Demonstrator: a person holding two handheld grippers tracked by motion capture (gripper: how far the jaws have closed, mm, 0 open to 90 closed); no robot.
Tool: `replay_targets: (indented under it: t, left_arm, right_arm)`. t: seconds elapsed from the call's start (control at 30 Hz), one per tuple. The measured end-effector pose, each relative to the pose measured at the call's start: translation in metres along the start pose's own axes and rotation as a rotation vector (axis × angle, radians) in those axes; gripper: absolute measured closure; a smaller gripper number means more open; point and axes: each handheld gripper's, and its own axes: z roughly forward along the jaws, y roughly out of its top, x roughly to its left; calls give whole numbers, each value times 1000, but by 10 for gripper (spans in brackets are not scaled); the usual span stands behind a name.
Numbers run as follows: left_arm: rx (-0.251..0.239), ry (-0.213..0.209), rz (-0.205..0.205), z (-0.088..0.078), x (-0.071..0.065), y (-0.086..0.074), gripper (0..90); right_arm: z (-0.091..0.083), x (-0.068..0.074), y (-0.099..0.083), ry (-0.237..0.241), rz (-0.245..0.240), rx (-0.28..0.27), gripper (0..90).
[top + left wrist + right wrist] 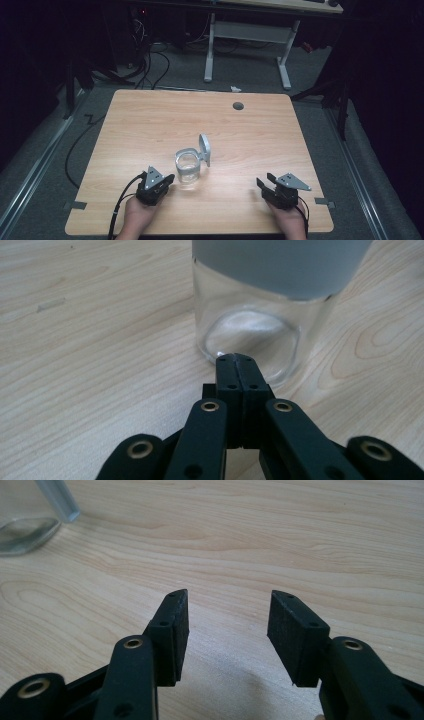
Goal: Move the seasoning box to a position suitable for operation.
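Observation:
A clear glass jar [188, 169] with a grey collar stands near the middle of the wooden table [150, 125], its hinged lid [205, 148] flipped up and open to the right. My left gripper [169, 179] rests on the table just left of the jar, shut with nothing between its jaws. In the left gripper view its tips [235, 358] sit right in front of the jar's base [250, 340]. My right gripper [265, 180] rests near the front right of the table, open and empty [227, 607], well apart from the jar [25, 530].
A round cable hole [238, 106] lies near the table's far edge. Beyond the table stand a white desk frame [247, 45] and floor cables [150, 65]. Tape marks [75, 205] sit at the front corners.

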Motion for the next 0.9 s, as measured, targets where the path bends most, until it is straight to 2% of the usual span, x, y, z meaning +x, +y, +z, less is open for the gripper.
replay_targets:
  t: [0.17, 0.57, 0.67, 0.9]
  left_arm:
    - [-5, -13, 3, 2, -6, 3, 900]
    - [22, -53, 3, 7, -28, -2, 900]
    - [27, -73, 6, 12, -37, -4, 900]
    - [40, -86, 10, 22, -47, -7, 900]
  right_arm:
    - [0, -1, 0, 2, -5, 4, 511]
    - [-2, -2, 0, 9, 6, 3, 519]
    - [-2, -3, 0, 11, 8, 3, 519]
    - [-2, -3, -1, 16, 11, 1, 519]
